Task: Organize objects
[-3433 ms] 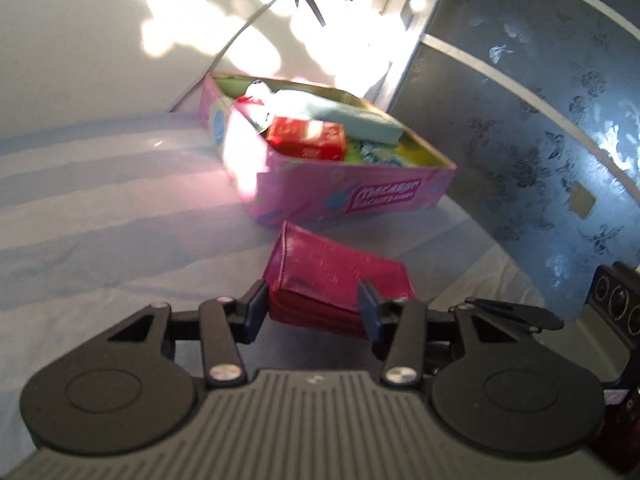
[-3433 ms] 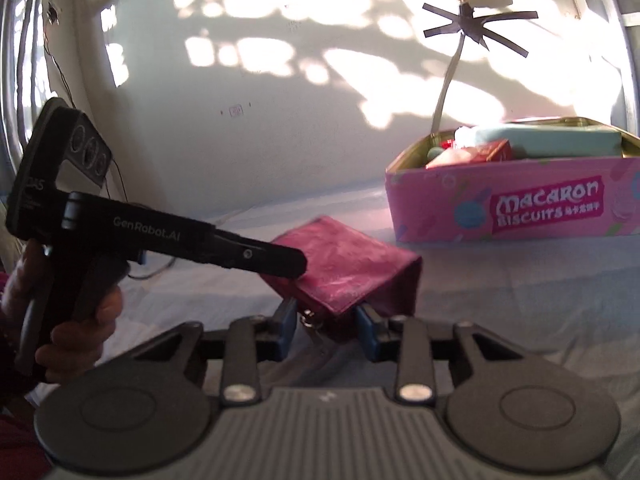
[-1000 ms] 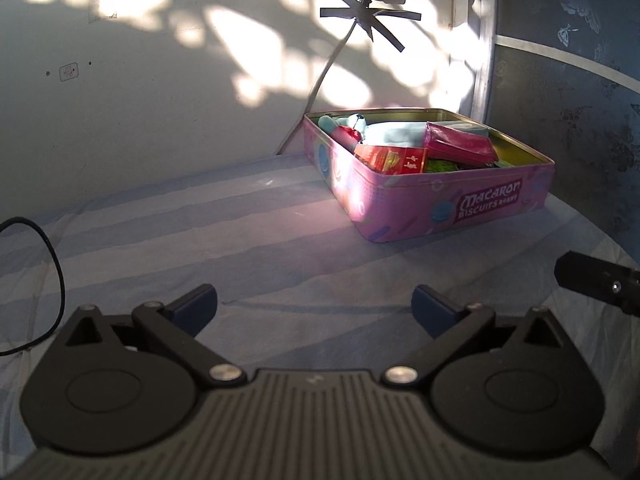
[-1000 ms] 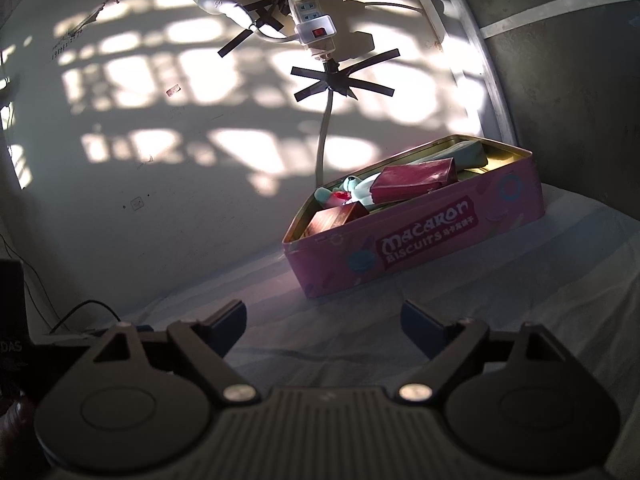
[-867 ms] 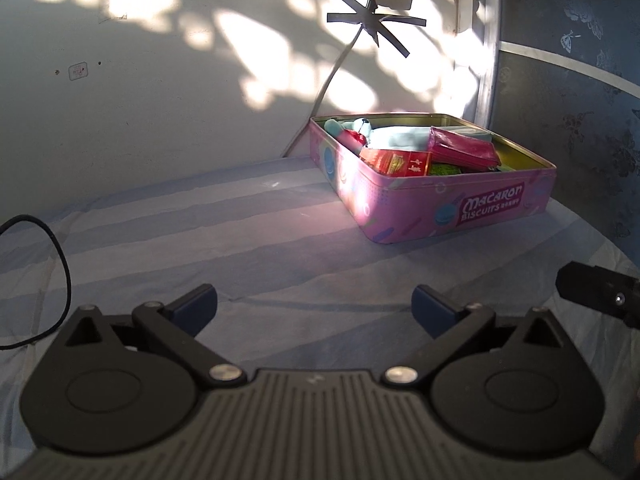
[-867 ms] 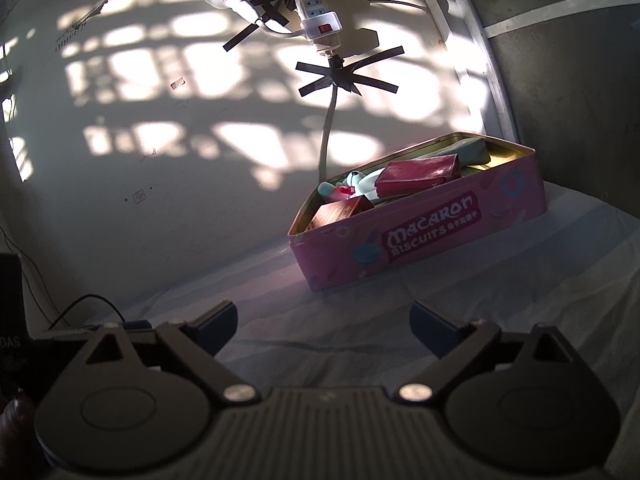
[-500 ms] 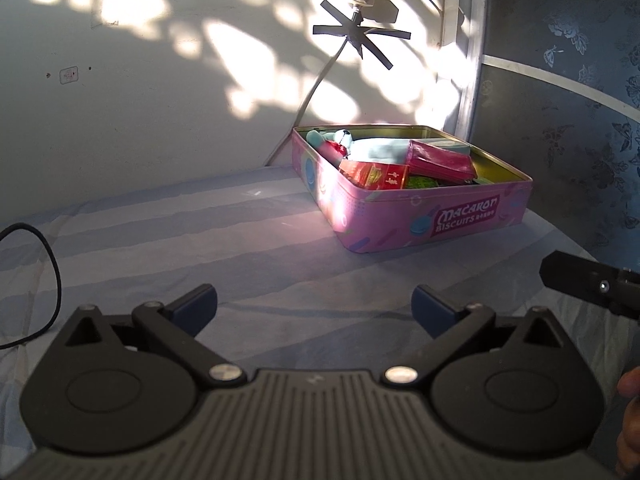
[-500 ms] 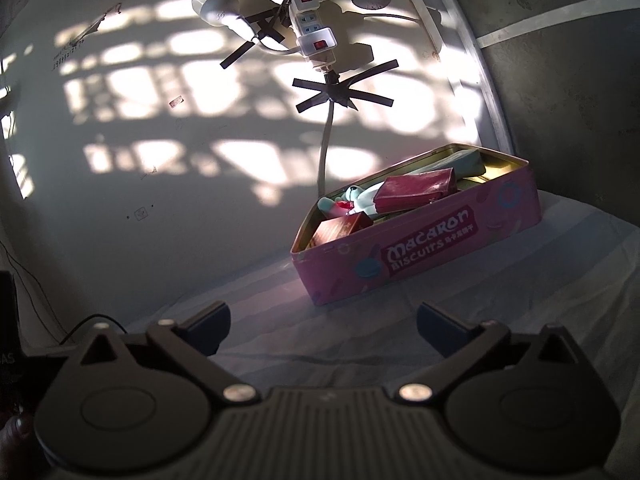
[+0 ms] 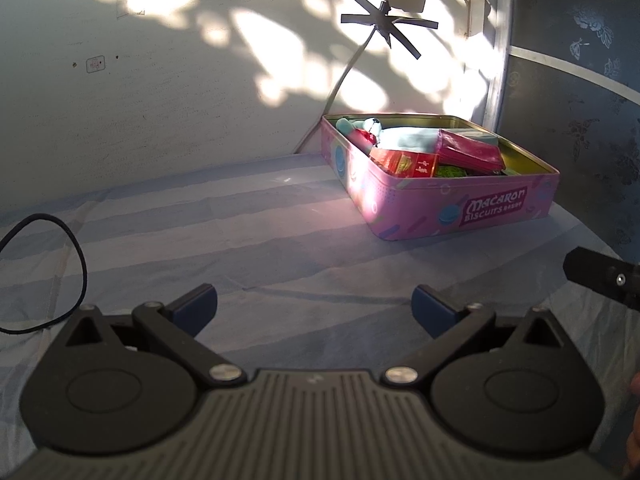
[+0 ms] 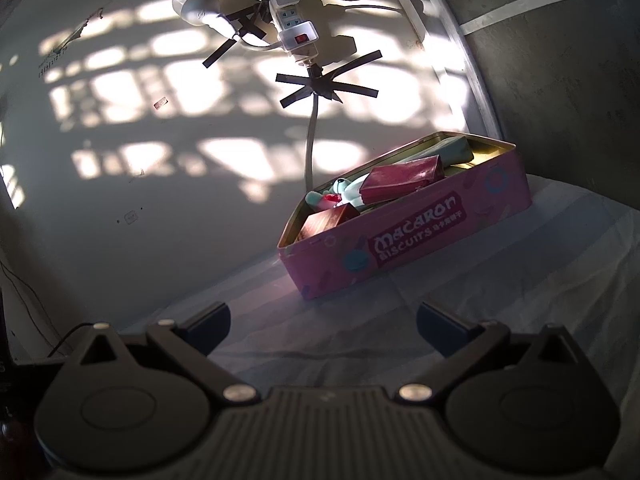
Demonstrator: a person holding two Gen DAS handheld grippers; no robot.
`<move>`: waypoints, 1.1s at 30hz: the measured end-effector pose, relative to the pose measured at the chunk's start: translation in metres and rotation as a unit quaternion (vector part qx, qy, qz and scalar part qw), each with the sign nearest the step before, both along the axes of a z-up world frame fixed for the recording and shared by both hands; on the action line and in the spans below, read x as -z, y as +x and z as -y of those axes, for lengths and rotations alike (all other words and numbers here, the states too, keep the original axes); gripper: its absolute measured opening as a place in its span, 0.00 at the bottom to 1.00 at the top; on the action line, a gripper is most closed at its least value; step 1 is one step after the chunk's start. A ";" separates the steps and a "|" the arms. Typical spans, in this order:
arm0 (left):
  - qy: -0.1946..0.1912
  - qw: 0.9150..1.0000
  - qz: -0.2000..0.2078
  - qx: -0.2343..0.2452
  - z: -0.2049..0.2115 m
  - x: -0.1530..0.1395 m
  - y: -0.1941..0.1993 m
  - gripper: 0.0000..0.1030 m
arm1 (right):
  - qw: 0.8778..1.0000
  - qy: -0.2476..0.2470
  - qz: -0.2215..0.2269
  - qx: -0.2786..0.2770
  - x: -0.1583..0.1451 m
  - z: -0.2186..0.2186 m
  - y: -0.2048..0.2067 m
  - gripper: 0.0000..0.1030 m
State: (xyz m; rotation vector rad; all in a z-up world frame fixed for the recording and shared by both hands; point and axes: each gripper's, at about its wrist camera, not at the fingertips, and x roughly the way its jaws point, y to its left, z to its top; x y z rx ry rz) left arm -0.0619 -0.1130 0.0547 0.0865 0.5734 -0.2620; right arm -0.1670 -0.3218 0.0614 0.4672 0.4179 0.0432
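A pink biscuit tin (image 9: 460, 212) (image 10: 408, 240) stands open at the back right of the striped cloth. Inside it a magenta wallet (image 9: 470, 151) (image 10: 404, 179) lies on top of a red box (image 9: 404, 162) (image 10: 328, 220), a teal pouch (image 9: 404, 138) and a small toy. My left gripper (image 9: 314, 308) is open over bare cloth, well short of the tin, with nothing between its fingers. My right gripper (image 10: 324, 324) is also open and empty, in front of the tin. A black part of the right tool (image 9: 600, 278) shows at the right edge of the left wrist view.
A black cable (image 9: 48, 276) loops on the cloth at the left. A power strip (image 10: 294, 24) is taped to the white wall above the tin, its cord (image 10: 311, 140) running down behind it. A dark patterned wall (image 9: 580, 120) borders the right side.
The wallet, held by both grippers on the cloth several seconds ago, now lies in the tin. Over the last second the right gripper's fingers spread a little wider; both hands barely moved.
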 end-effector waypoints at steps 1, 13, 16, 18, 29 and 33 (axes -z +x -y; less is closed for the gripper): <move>0.003 1.000 -0.001 -0.004 0.000 0.001 0.000 1.00 | 1.000 0.003 -0.001 0.001 0.001 0.000 0.000 1.00; 0.029 0.999 -0.009 -0.042 -0.004 0.004 0.004 1.00 | 1.000 0.018 -0.012 0.005 0.008 0.005 0.004 1.00; 0.040 0.998 -0.013 -0.044 -0.003 0.004 0.005 1.00 | 1.000 0.022 -0.015 0.006 0.010 0.006 0.004 1.00; 0.045 0.998 -0.011 -0.041 -0.002 0.005 0.004 1.00 | 1.000 0.023 -0.015 0.007 0.011 0.006 0.004 1.00; 0.049 0.998 -0.018 -0.034 -0.001 0.007 0.003 1.00 | 0.999 0.032 -0.021 0.014 0.018 0.012 0.003 1.00; 0.049 0.998 -0.019 -0.037 -0.001 0.008 0.004 1.00 | 0.999 0.033 -0.021 0.013 0.018 0.012 0.003 1.00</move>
